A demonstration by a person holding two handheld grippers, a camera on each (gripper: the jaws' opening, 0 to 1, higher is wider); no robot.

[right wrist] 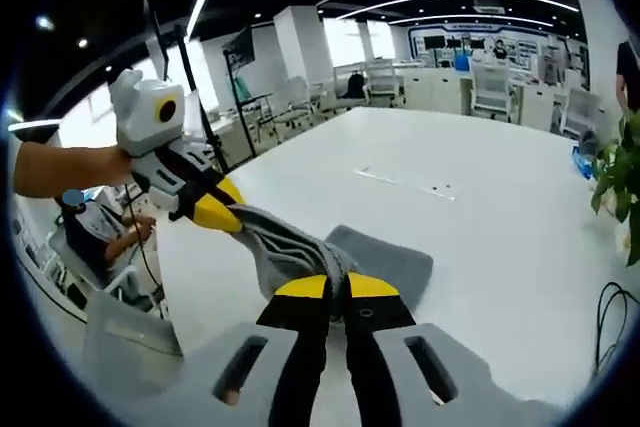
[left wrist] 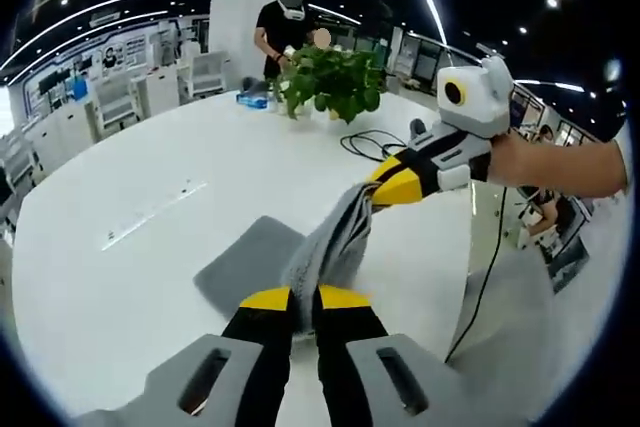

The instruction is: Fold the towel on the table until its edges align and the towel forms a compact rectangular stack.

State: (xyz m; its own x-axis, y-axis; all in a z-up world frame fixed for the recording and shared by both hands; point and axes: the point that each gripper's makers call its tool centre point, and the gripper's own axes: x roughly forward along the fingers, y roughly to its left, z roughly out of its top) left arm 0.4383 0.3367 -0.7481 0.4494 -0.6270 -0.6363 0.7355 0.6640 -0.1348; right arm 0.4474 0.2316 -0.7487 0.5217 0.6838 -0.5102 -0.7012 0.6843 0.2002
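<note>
**Grey towel lifted at two corners over the white table**

The grey towel [left wrist: 300, 257] lies partly on the white table [left wrist: 150, 177] and partly raised off it. Its far portion rests flat on the tabletop as a dark grey slab, while the near portion is gathered into ridged folds that climb toward both grippers. In the right gripper view the same towel [right wrist: 320, 257] runs as a bunched band from the flat part on the table up to the two sets of yellow tips.

The left gripper [left wrist: 304, 299] has its yellow-tipped jaws pressed together on the near edge of the cloth, which bunches just above them. The right gripper [left wrist: 385, 187] comes into the left gripper view from the right, held by a person's hand [left wrist: 545, 162]; its jaws pinch another part of the towel's edge, higher off the table. In the right gripper view the right gripper [right wrist: 337, 287] is clamped on the fabric, and the left gripper [right wrist: 215, 209] grips the other end of the band.

Farther back on the table stand a leafy potted plant [left wrist: 335, 82], a blue packet [left wrist: 253, 100] and a looped black cable [left wrist: 372, 144]. A person in black [left wrist: 283, 32] stands behind the plant.
</note>
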